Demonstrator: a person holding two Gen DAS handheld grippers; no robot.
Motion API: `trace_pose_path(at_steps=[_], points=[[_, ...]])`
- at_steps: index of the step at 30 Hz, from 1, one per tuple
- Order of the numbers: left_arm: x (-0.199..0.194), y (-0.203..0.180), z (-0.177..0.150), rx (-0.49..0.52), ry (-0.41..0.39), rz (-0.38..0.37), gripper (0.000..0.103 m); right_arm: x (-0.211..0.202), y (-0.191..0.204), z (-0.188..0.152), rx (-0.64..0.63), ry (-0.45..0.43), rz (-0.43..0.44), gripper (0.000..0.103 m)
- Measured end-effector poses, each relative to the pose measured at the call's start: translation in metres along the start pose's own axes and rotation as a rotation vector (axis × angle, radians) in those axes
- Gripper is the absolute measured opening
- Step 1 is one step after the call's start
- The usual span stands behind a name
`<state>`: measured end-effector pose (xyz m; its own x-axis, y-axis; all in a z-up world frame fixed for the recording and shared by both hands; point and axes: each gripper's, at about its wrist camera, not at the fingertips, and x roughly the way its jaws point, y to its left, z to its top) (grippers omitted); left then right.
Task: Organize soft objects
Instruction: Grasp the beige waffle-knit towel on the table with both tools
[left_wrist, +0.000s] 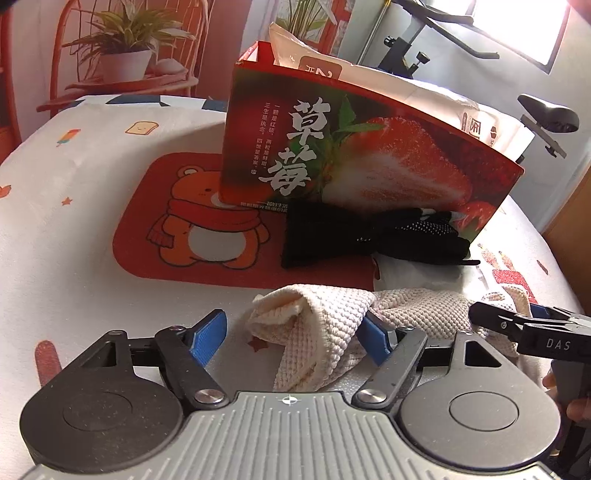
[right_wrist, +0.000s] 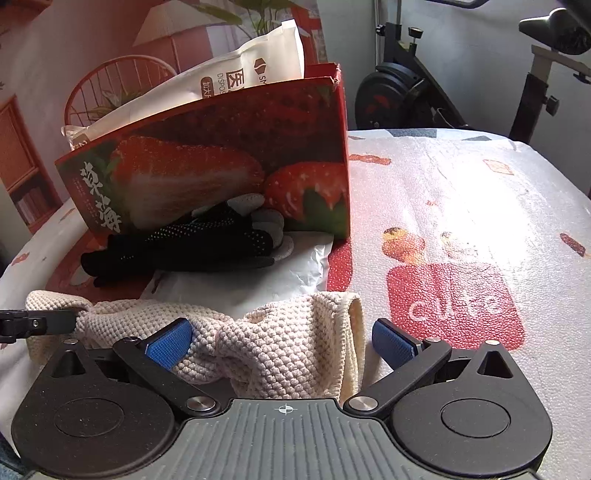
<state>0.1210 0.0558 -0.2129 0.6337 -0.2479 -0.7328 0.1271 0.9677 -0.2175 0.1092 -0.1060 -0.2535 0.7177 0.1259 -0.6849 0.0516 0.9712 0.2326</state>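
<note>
A cream knitted cloth (left_wrist: 325, 332) (right_wrist: 273, 343) lies crumpled on the table just in front of both grippers. My left gripper (left_wrist: 291, 338) stands open around the cloth's left end; its right pad touches the knit and its left pad is clear of it. My right gripper (right_wrist: 280, 341) is open too, straddling the cloth's right end. Behind the cloth, black dotted gloves (left_wrist: 373, 236) (right_wrist: 184, 247) lie against a red strawberry box (left_wrist: 369, 158) (right_wrist: 221, 155). White packets (right_wrist: 236, 70) stick out of the box.
A white plastic bag (right_wrist: 251, 280) lies under the gloves. A red bear mat (left_wrist: 177, 229) sits at the left under the box. The patterned tablecloth (right_wrist: 461, 206) stretches to the right. An exercise bike (right_wrist: 406, 92) and a plant stand (left_wrist: 125, 55) are behind the table.
</note>
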Motion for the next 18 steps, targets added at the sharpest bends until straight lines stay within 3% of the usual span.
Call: trace_pose_path(at_steps=[9, 16, 18], points=[[0.0032, 0.0038, -0.0032, -0.019, -0.003, -0.059, 0.064, 0.0038, 0.0012, 0.0007, 0.009, 0.003, -0.02, 0.103], [-0.0021, 0.003, -0.0045, -0.016, -0.003, -0.079, 0.039, 0.0009, 0.0005, 0.0017, 0.03, 0.03, -0.012, 0.103], [-0.0032, 0.003, -0.0052, -0.016, -0.002, -0.083, 0.037, 0.0002, 0.0031, 0.0006, 0.015, 0.03, -0.013, 0.103]])
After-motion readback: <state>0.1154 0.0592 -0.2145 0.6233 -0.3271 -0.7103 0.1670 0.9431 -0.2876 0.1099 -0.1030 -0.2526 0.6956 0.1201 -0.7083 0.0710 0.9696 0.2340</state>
